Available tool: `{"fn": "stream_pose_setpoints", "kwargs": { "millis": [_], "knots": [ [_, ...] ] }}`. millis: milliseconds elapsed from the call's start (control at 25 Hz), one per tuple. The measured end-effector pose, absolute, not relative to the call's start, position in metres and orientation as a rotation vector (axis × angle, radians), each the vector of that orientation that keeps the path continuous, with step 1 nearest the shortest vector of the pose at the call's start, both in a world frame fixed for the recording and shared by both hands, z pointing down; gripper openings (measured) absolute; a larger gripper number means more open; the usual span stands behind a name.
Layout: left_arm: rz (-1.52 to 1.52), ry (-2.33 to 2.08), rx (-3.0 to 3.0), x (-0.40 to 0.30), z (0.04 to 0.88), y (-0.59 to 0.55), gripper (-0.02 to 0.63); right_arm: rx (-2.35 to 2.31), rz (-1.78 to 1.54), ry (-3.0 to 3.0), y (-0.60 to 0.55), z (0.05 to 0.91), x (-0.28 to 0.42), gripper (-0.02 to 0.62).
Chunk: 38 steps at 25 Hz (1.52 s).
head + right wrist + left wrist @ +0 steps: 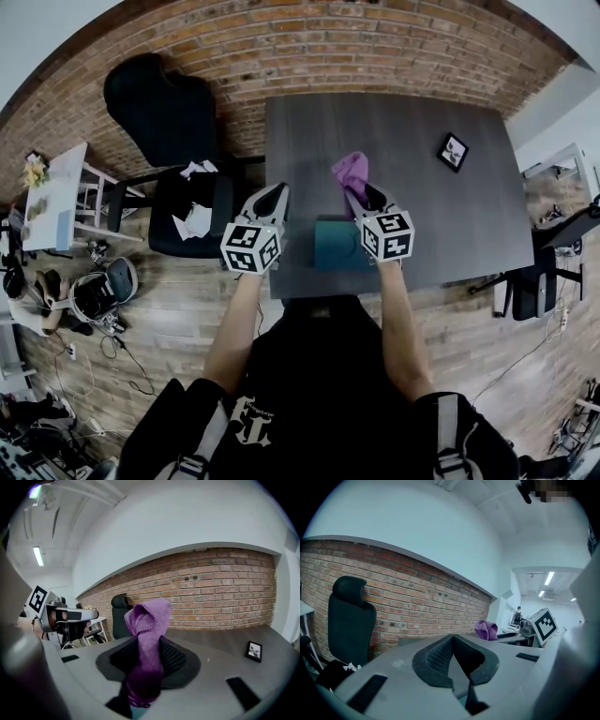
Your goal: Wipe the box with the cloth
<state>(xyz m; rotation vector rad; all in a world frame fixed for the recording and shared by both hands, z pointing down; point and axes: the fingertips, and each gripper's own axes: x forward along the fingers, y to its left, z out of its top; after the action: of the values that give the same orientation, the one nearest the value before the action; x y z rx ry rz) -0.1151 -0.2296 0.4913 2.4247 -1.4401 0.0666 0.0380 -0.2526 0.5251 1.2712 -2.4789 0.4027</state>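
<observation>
We hold the right tool [149, 641] clamped on the purple cloth [149, 616]. The cloth is pinched between the ribbed pads and stands up in a bunched fold above the jaw tips, its other end trailing down toward the tool's body. The left tool [452, 638] has its jaws brought together, pad against pad. In the head view the two tools sit side by side over the near part of the dark desk [412, 206], the left one at the desk's left edge. The teal box [336, 246] lies on the desk between the tools, just beside the right tool's marker cube and a little to the right of the left tool. Well beyond the right tool, toward the far right of the desk, stands a small picture frame [453, 151]. Off past the left tool a black office chair [157, 105] stands against the brick wall [375, 56]
</observation>
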Motion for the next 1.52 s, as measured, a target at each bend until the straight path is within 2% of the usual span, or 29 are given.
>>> {"fn": "stream_pose_setpoints", "kwargs": {
  "millis": [840,1520],
  "knots": [
    [0.19,-1.314,2.357,-0.162,0.576,-0.203,0.014,1.132,0.544,-2.346,-0.196,0.611,-0.038,0.279],
    [0.296,-1.197,2.339,-0.168,0.631,-0.187,0.014,1.053,0.794,-2.123,-0.13,0.724,-0.045,0.279]
  ]
}}
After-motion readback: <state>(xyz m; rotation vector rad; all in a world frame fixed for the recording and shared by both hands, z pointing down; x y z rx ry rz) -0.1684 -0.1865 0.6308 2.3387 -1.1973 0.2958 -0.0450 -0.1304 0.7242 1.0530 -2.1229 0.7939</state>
